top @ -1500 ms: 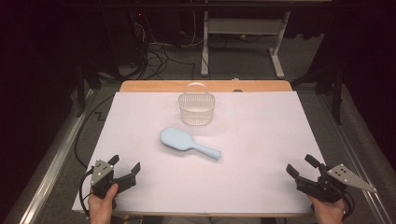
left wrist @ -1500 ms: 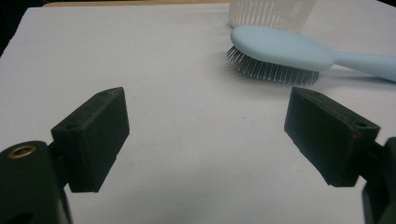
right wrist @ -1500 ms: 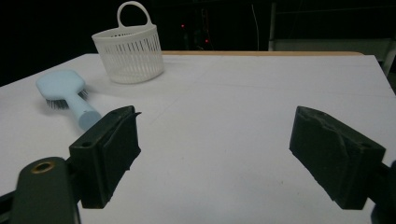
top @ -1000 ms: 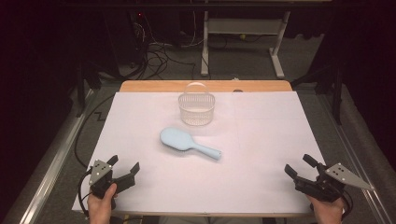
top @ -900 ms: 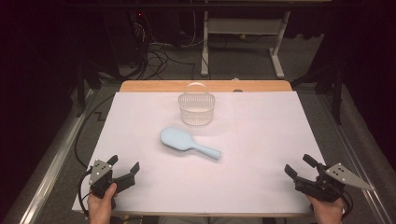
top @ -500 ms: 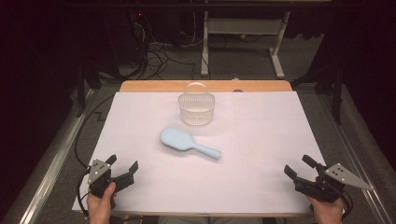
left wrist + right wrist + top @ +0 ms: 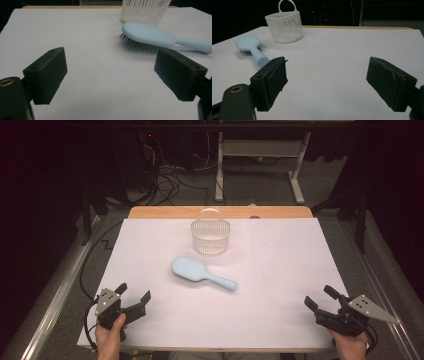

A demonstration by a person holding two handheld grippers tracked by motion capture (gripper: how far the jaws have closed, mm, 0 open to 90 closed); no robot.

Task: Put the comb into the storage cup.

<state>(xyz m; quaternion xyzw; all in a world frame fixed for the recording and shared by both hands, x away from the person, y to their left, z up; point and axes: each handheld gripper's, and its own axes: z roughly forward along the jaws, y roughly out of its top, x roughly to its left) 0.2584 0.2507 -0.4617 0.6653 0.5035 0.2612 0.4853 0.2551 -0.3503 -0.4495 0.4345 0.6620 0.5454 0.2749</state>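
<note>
The left gripper (image 7: pixel 133 299) and right gripper (image 7: pixel 320 298) sit at the near corners of the white-covered table (image 7: pixel 280 270), jaws spread wide and empty, seemingly just above it. Between them, farther off, a pale blue plastic hairbrush (image 7: pixel 200 274) lies bristles down beside a white slotted plastic basket (image 7: pixel 210 236).

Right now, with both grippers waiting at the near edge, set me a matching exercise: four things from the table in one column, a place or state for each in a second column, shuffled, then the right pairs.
Column one:
1. hairbrush
2. basket
3. left gripper
4. right gripper

Column two:
A. open at the table's near right corner
B. standing upright toward the far edge, handle loop up
C. lying bristles down in the middle of the white sheet
D. open at the table's near left corner

Pairs: 1-C, 2-B, 3-D, 4-A
</note>
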